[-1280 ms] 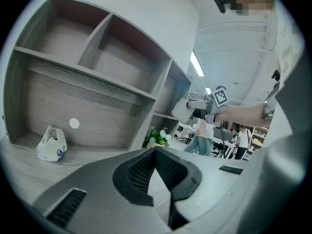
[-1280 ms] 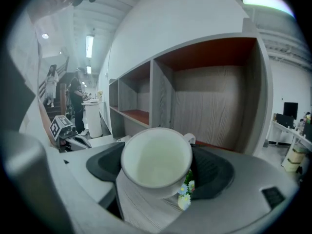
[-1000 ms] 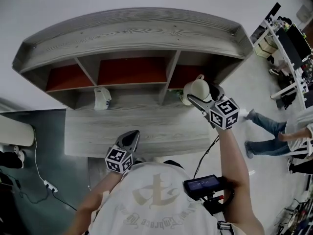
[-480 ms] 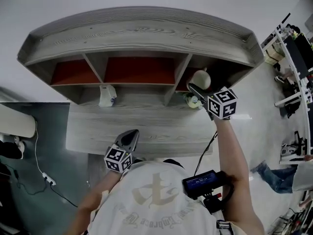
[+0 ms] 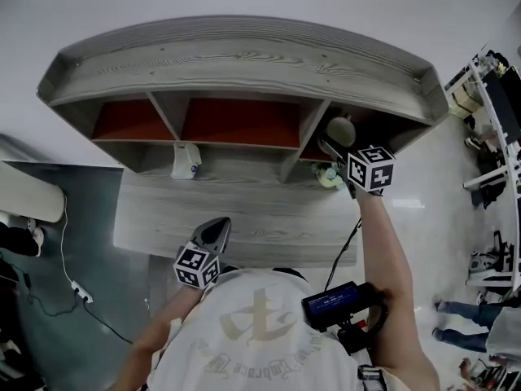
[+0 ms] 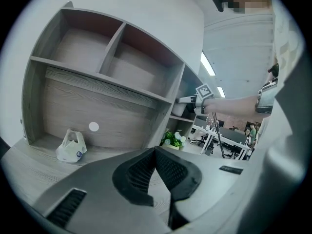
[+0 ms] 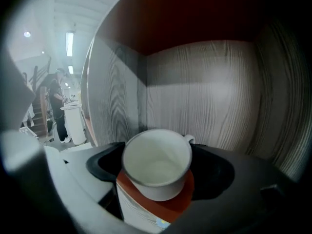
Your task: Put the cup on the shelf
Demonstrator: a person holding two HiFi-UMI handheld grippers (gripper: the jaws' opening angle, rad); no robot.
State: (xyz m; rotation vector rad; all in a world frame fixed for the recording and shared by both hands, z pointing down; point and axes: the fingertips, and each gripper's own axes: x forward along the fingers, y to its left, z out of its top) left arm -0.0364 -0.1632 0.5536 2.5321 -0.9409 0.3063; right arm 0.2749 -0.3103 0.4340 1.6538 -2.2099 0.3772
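right gripper (image 7: 158,179) clamped on cup (image 7: 156,155), inside shelf (image 5: 244,55) right compartment; looks nearly done, just set down + release left; left gripper (image 6: 155,155) closed, empty

I read the shelf (image 5: 244,55) as matt grey wood-grain laminate; inner panels (image 5: 240,122) smooth, red-brown. The cup (image 7: 157,162): glossy white, smooth, prob. ceramic/enamel. The left gripper (image 6: 155,151) pads: matt black, ribbed. The bag (image 6: 71,147): thin crinkled plastic.
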